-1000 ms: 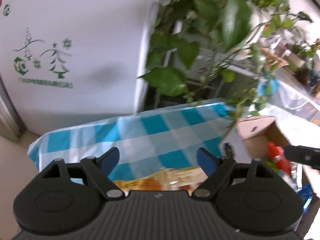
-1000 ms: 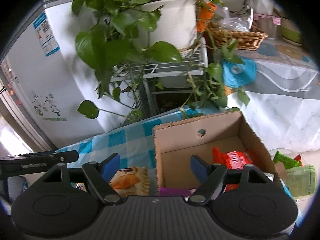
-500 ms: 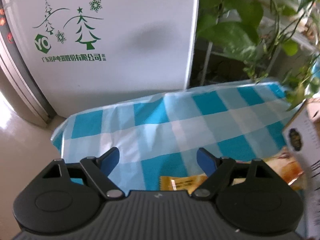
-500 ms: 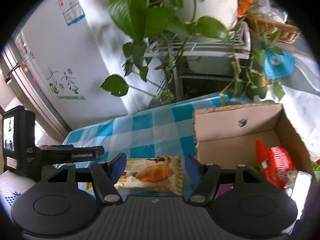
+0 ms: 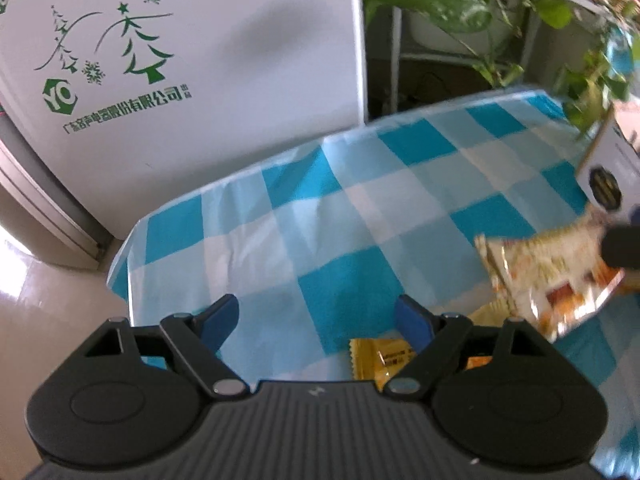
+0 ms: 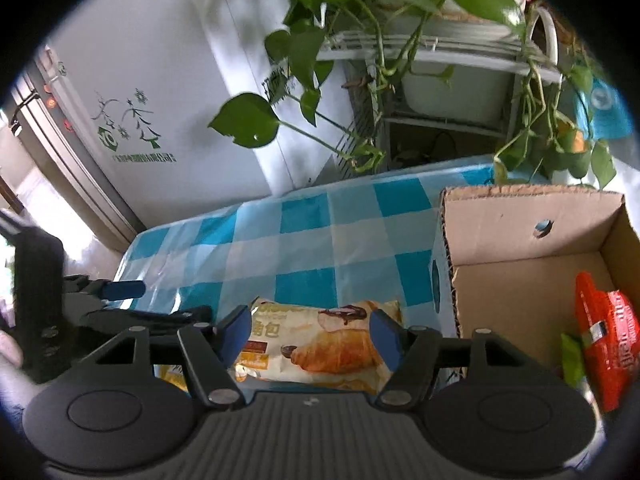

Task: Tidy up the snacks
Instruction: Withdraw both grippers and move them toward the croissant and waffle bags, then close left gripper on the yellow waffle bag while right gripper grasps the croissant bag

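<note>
Pickup is the step in hand: the right gripper (image 6: 308, 334) straddles the glossy croissant-print snack packet (image 6: 320, 350) on the blue-and-white checked table (image 6: 304, 240); its jaws have just narrowed, and firm contact is unclear. Next it must clamp and carry right into the brown cardboard box (image 6: 524, 224). The left gripper (image 5: 316, 316) hangs spread and empty, near a small yellow sachet (image 5: 380, 358).

Left gripper (image 5: 316, 320) jaws apart over checked cloth (image 5: 360, 216); yellow packet (image 5: 380, 362) beneath, croissant bag (image 5: 548, 276) rightward.
</note>
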`<state>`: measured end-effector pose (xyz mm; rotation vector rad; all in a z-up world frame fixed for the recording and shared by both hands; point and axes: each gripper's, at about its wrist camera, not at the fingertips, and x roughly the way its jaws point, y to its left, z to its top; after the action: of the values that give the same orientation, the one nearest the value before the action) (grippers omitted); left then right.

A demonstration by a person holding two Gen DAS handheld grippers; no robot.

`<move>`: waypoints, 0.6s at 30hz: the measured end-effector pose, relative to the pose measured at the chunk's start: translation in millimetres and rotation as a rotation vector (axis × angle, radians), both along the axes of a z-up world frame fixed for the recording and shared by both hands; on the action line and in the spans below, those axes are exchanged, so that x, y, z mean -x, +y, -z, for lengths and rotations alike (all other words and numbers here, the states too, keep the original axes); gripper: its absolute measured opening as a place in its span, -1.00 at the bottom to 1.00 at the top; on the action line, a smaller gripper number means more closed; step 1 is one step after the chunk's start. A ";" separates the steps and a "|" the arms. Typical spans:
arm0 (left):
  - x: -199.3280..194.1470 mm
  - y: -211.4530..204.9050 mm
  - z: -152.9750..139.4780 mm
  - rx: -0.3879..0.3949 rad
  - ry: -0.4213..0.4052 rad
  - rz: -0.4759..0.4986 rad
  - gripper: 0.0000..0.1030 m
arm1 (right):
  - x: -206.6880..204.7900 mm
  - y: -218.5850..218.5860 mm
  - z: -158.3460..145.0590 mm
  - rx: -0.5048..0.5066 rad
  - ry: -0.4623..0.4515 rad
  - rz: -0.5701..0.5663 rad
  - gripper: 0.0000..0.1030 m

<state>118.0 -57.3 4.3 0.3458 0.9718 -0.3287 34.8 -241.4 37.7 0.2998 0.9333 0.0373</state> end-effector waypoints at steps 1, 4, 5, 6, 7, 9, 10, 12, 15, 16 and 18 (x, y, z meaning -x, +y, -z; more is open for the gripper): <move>3.0 1.8 -0.5 -0.004 0.001 0.017 0.65 | -0.9 1.4 1.5 -0.002 0.004 -0.006 0.39; 11.5 7.6 -2.8 -0.034 -0.002 0.079 0.65 | -3.2 7.2 6.5 0.013 0.016 -0.027 0.42; 14.6 9.8 -3.4 -0.046 -0.001 0.099 0.65 | -3.3 9.0 8.1 0.024 0.017 -0.029 0.44; 18.0 12.8 -4.5 -0.051 -0.001 0.116 0.64 | -3.8 9.6 9.6 0.032 0.017 -0.031 0.46; 20.8 15.3 -5.6 -0.052 0.003 0.131 0.64 | -4.1 10.7 10.8 0.037 0.018 -0.034 0.48; 26.3 20.4 -9.0 -0.045 0.014 0.168 0.64 | -4.9 12.0 14.3 0.045 0.028 -0.039 0.54; 28.9 22.3 -11.2 -0.036 0.016 0.186 0.64 | -5.5 12.7 16.3 0.051 0.036 -0.038 0.56; 35.5 25.7 -16.8 -0.013 0.010 0.231 0.64 | -5.2 15.2 18.9 0.060 0.053 -0.047 0.60; 44.4 28.8 -24.4 0.009 0.010 0.275 0.63 | -4.0 18.6 19.8 0.052 0.068 -0.069 0.70; 47.3 29.6 -27.1 0.020 0.011 0.289 0.63 | -3.3 18.9 19.2 0.043 0.074 -0.071 0.71; 53.5 31.0 -34.0 0.040 0.001 0.319 0.63 | -2.0 20.4 17.2 0.026 0.095 -0.091 0.71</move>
<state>64.5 -26.3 38.3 0.4655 0.9091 -0.6375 36.8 -221.0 20.5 0.2360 1.0404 0.0949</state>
